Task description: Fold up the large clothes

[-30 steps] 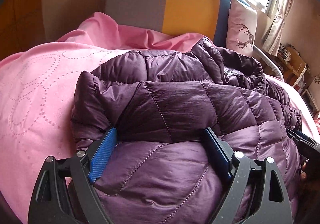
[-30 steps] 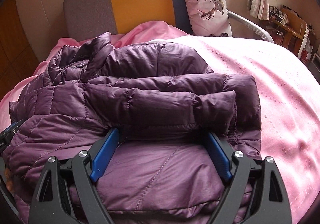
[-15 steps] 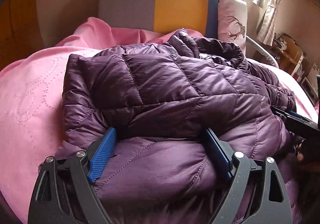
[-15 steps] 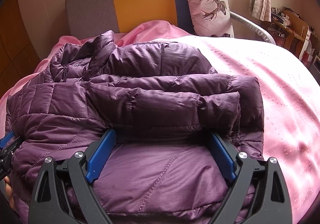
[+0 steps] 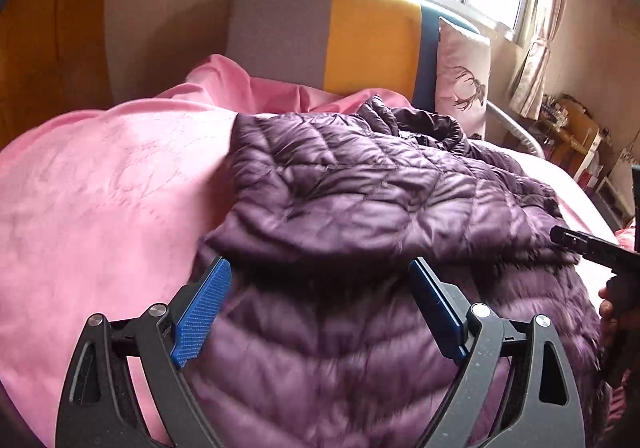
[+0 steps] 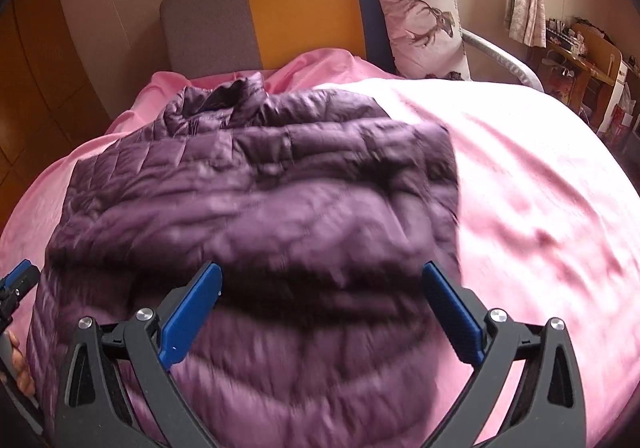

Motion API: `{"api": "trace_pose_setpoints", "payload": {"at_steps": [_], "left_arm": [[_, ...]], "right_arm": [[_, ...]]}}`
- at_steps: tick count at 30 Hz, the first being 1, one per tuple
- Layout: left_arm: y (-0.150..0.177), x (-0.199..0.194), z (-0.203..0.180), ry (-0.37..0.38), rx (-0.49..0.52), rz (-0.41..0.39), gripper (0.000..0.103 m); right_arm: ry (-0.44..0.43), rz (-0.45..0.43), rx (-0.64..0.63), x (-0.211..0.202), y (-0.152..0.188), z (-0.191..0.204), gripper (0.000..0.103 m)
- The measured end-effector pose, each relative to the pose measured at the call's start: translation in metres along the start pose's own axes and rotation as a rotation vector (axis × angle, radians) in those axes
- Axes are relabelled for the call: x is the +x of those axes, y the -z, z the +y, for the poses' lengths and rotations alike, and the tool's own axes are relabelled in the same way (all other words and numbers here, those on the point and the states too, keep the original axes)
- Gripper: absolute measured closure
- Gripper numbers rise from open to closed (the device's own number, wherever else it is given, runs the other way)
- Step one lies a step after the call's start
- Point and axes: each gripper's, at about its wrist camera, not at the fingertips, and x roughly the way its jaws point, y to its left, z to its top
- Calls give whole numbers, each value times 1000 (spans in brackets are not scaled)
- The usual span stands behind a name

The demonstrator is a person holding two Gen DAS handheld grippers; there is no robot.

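Both tools hang over the near edge of a folded purple quilted jacket (image 5: 372,199) lying on the pink bedspread (image 5: 100,187). Left tool (image 5: 320,304) stands released, its blue pads (image 5: 202,314) wide apart with puffy fabric below them and none pinched. Right tool (image 6: 322,306) has its jaws opening, the pads (image 6: 452,314) clear of the cloth that lies between and beneath them. The jacket sits in the middle of the bed, folded into a broad block whose long axis runs across the bed from side to side. Its collar (image 6: 236,91) points away toward the grey, yellow and blue headboard (image 6: 296,3). Right of that, a deer-print pillow (image 6: 420,11) leans against the headboard.
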Motion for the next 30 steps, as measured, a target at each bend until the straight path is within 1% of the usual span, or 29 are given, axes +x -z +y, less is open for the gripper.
{"api": "trace_pose_setpoints", "payload": {"at_steps": [3, 5, 8, 10, 13, 16, 18, 20, 21, 25, 26, 27, 28, 29, 30], "left_arm": [[25, -26, 18, 2, -19, 9, 14], [43, -39, 32, 10, -39, 36, 14], [71, -57, 52, 20, -77, 73, 14], [86, -66, 62, 30, -108, 98, 14], [106, -78, 75, 33, -132, 117, 14], [121, -92, 79, 42, -148, 122, 14], [133, -101, 79, 44, -148, 122, 14], [140, -107, 77, 46, -141, 131, 14], [144, -109, 76, 47, -139, 138, 14], [159, -119, 73, 75, -130, 173, 14], [162, -120, 74, 79, -138, 184, 14], [165, -121, 74, 86, -146, 197, 14], [169, -120, 75, 95, -153, 223, 15], [171, -120, 75, 101, -156, 238, 16], [173, -121, 76, 110, -157, 245, 23]], "right_arm": [[3, 18, -3, -22, 25, -1, 3], [4, 55, -15, -33, 44, -7, 3], [-31, 101, -24, -49, 73, -19, 3], [-61, 134, -4, -59, 95, -28, 3], [-99, 148, -10, -78, 125, -31, 3], [-161, 197, 27, -91, 153, -35, 4], [-183, 227, 23, -99, 173, -34, 6], [-203, 235, 23, -106, 188, -33, 8], [-218, 239, 24, -109, 196, -34, 15], [-275, 257, 58, -115, 213, -41, 28], [-285, 259, 62, -115, 214, -41, 29], [-293, 263, 62, -116, 216, -41, 34], [-305, 271, 64, -116, 216, -41, 42], [-321, 280, 64, -117, 216, -40, 45], [-331, 290, 57, -117, 214, -38, 54]]}}
